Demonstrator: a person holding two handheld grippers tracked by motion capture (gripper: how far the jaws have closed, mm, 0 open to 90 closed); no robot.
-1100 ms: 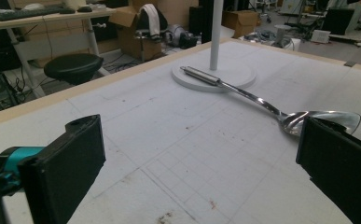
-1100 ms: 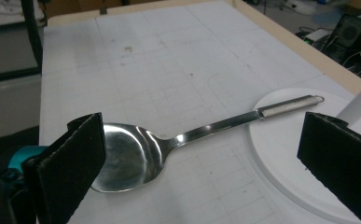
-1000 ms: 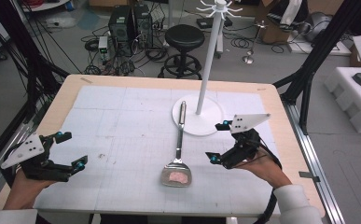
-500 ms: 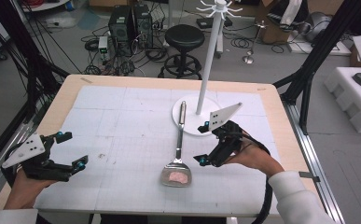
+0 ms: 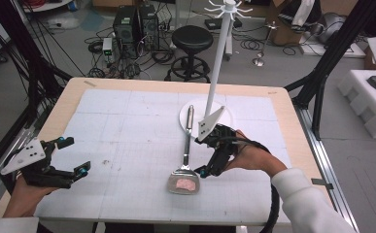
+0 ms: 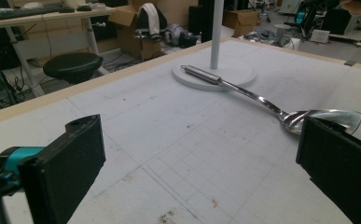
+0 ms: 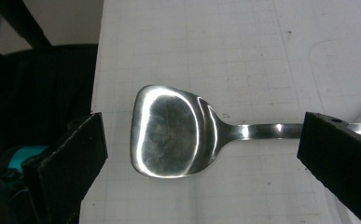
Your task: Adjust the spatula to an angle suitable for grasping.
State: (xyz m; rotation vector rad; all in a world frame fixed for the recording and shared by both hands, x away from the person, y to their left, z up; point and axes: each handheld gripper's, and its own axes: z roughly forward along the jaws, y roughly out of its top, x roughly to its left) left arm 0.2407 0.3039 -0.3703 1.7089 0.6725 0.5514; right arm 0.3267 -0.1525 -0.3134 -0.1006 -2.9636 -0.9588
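Observation:
A steel spatula [image 5: 188, 153] lies on the white mat, its blade [image 7: 169, 131] toward the near edge and its handle end resting on the round base [image 5: 224, 115] of a white hook stand [image 5: 218, 63]. My right gripper [image 5: 204, 158] hovers open just right of the spatula and points down at it. In the right gripper view [image 7: 201, 154] one jaw stands past the blade's end and the other over the handle, neither touching. My left gripper [image 5: 76, 155] is open at the table's near left, holding nothing. The left gripper view [image 6: 201, 163] shows the spatula [image 6: 243, 91] far ahead.
The wooden table edge [image 5: 292, 131] borders the mat on all sides. Behind the table are a black stool [image 5: 191, 39], computer cases [image 5: 132, 24] and floor cables. White foam blocks [image 5: 370, 97] sit off to the right. Black frame legs [image 5: 321, 77] stand at the corners.
My right gripper has moved left across the mat to the spatula and tipped down over it. The left gripper and the spatula have stayed put.

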